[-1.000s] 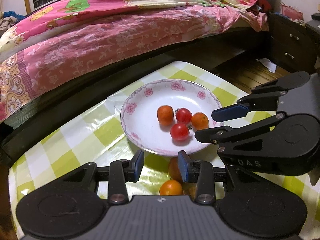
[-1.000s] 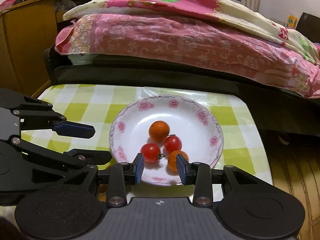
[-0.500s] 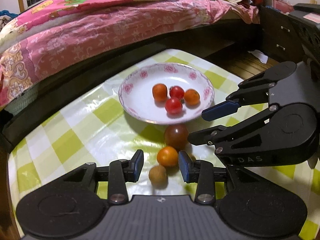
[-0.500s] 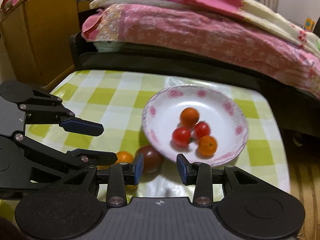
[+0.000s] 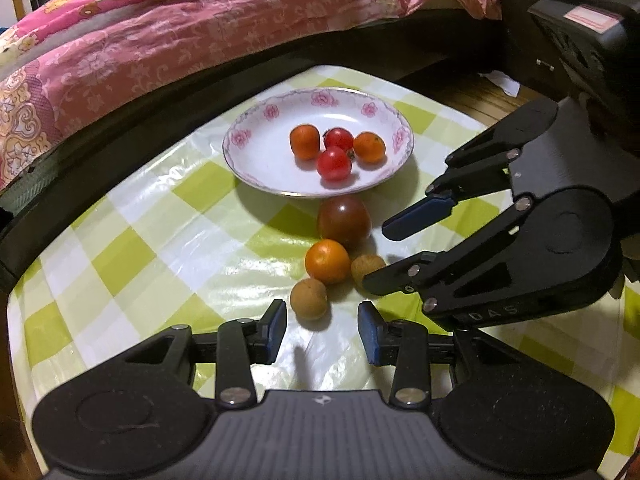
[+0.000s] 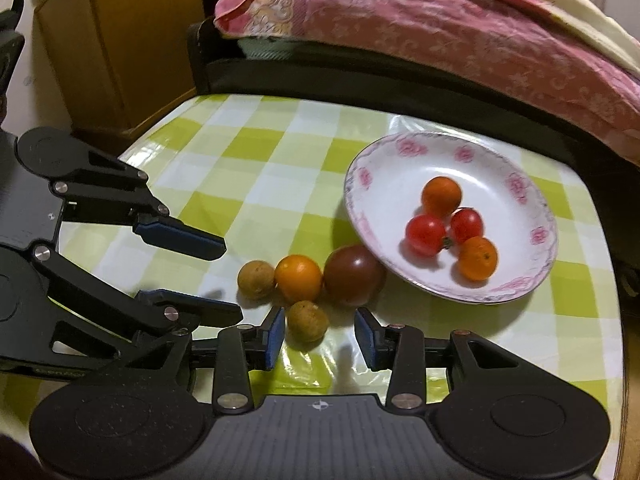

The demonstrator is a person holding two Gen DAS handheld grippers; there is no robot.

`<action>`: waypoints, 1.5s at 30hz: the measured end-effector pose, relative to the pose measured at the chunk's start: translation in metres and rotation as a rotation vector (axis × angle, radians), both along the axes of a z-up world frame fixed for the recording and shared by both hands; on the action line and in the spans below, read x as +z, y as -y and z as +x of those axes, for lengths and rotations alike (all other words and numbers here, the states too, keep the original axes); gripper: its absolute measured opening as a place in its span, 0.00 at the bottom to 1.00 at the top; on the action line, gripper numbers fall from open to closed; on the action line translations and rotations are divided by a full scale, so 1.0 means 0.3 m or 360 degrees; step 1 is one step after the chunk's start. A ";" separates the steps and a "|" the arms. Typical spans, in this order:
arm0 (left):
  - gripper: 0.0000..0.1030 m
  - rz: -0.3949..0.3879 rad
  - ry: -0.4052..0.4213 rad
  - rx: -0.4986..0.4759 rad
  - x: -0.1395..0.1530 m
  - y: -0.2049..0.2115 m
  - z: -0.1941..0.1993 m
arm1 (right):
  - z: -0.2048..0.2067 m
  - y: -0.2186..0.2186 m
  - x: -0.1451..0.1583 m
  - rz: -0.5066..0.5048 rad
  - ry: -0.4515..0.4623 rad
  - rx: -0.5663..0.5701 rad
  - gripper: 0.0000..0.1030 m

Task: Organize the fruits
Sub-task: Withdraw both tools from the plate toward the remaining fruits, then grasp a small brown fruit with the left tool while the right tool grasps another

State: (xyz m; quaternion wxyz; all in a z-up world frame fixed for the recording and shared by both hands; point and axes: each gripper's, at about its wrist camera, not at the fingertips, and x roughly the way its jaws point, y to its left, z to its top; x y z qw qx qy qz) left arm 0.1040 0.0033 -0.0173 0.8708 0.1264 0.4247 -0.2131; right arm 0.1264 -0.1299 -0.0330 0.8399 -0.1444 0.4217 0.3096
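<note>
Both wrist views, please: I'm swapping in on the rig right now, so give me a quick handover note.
Left gripper: open, empty, low over the table, one brown longan just ahead of it.
Right gripper: open, empty, the other longan near its left finger.
Plate holds four: two red cherry tomatoes, two orange ones.
Loose on the checked tablecloth beside the plate: dark tomato, orange fruit, both longans.
Left: likely sort those four.
</note>
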 end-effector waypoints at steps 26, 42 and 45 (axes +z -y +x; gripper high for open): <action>0.46 0.0035 -0.0021 0.0035 -0.063 0.016 0.060 | 0.031 0.016 -0.041 -0.0064 -0.0123 -0.0048 0.20; 0.31 0.0066 -0.0010 0.0021 -0.079 0.047 0.074 | 0.038 0.038 -0.044 -0.0068 -0.0129 -0.0085 0.21; 0.31 0.0064 -0.0028 0.0010 -0.073 0.044 0.065 | 0.038 0.034 -0.042 -0.0074 -0.0122 -0.0083 0.20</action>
